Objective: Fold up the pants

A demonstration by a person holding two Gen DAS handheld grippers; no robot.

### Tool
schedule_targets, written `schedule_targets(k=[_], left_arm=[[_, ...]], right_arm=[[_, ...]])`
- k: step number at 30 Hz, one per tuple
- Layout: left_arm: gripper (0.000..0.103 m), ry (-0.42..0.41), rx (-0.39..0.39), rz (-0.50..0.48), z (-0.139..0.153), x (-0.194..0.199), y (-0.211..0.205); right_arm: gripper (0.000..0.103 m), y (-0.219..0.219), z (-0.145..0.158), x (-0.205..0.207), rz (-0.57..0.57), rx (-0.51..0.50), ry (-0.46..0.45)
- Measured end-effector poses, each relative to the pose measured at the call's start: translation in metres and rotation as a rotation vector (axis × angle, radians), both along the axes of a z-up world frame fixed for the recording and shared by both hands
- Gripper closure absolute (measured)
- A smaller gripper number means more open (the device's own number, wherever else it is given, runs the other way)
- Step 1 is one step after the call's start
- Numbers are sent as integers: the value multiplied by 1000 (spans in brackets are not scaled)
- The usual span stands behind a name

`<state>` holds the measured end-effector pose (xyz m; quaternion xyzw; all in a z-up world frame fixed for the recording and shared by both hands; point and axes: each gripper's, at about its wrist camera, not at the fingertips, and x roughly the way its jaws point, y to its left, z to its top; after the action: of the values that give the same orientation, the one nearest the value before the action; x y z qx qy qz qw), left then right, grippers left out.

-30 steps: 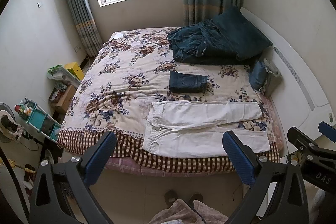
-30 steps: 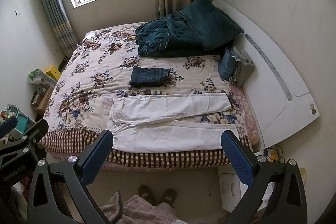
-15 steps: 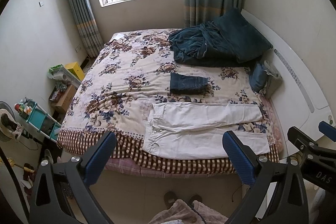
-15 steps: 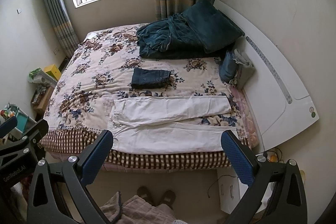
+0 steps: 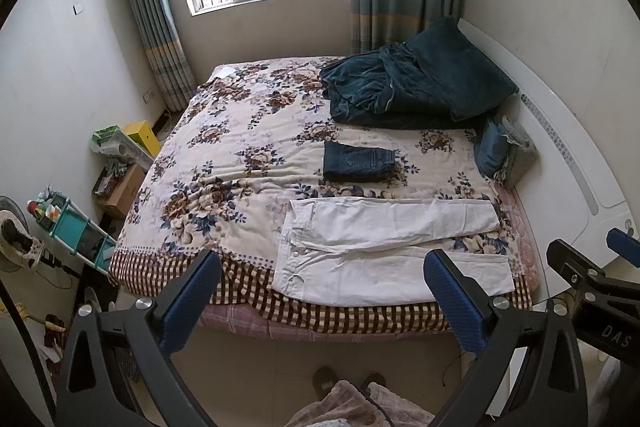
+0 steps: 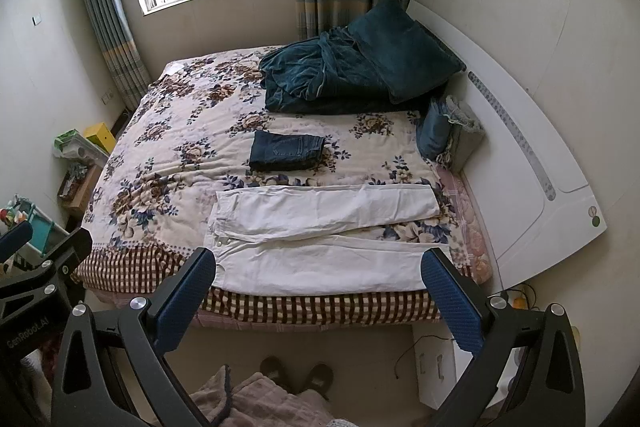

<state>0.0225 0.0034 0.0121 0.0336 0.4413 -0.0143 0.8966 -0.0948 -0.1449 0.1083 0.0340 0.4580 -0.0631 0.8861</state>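
Note:
White pants (image 5: 384, 251) (image 6: 320, 235) lie spread flat along the near edge of the floral bed, waistband to the left, both legs reaching right. My left gripper (image 5: 324, 271) hangs open well above and in front of them, nothing between its blue pads. Over the same spot my right gripper (image 6: 320, 269) is also open and empty. A folded pair of dark blue jeans (image 5: 358, 161) (image 6: 286, 150) rests on the bed just beyond the white pants.
A heap of dark teal blankets (image 5: 416, 87) fills the far right of the bed. Folded pillows (image 5: 504, 151) lean against the white headboard (image 5: 576, 163) at right. Boxes and a teal rack (image 5: 68, 223) crowd the floor at left. Slippers (image 6: 296, 377) stand below.
Both views have shifted slightly, so the bed sits a little lower in the frames. The pants and both grippers' openings look the same.

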Motion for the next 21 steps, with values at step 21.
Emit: schedule_targets(k=[21], left_arm=[[0,43,10,12,-71,81,-2]], right_arm=[[0,-12,-78,90,-123,-55,78]])
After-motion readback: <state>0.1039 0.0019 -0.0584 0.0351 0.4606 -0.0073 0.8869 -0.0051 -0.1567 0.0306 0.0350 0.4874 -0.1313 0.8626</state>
